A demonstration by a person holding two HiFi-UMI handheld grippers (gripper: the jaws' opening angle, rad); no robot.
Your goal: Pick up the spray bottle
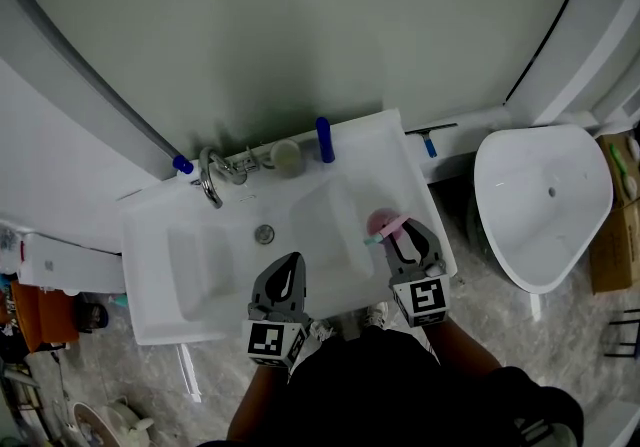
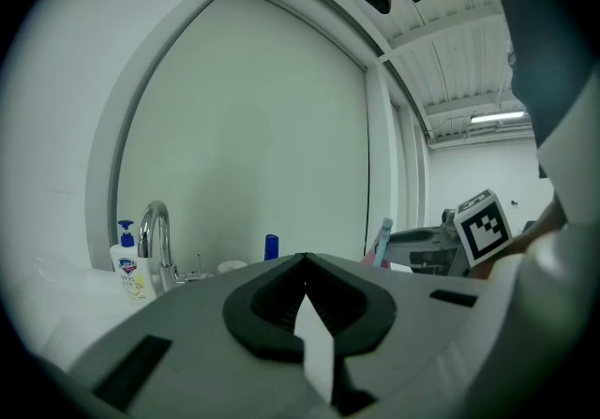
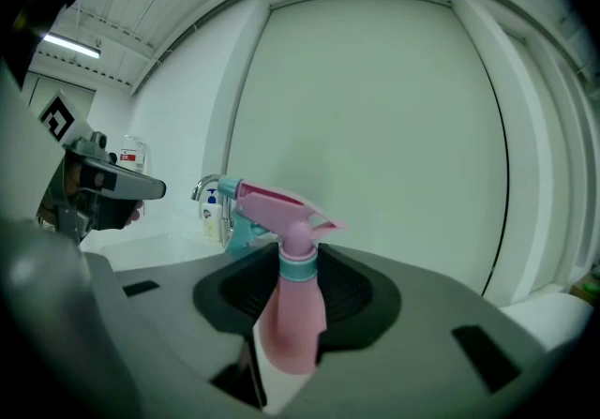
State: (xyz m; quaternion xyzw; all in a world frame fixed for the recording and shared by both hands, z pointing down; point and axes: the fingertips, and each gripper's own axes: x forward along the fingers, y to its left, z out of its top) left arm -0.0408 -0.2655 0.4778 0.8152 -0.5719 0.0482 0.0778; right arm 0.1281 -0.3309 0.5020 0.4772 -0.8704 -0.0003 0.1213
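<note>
**A:** Where is the spray bottle (image 3: 292,314) now?

**B:** It is in the right gripper (image 3: 298,262). The two jaws are closed on its pink body, just under the teal collar, and it stands upright between them (the trigger head points to the left in the right gripper view).

**A:** And seen from the head view?

**B:** There the right gripper is over the right part of the white sink (image 1: 160,275), near the right rim, with the pink bottle at the jaw tips. I cannot say from above whether the base touches the sink; it seems not.

**A:** And the left gripper (image 2: 305,260)?

**B:** Its jaws meet at the tips and nothing is between them. It is over the front of the sink, near the drain (image 1: 264,233) and apart from the right one.

**A:** What else is there?

**B:** At the back rim there are a chrome faucet (image 1: 212,177), a soap bottle (image 2: 125,262) with a blue pump, a small cup (image 1: 287,157) and an upright blue thing (image 1: 324,138). A white toilet (image 1: 540,225) stands to the right of the sink.
</note>
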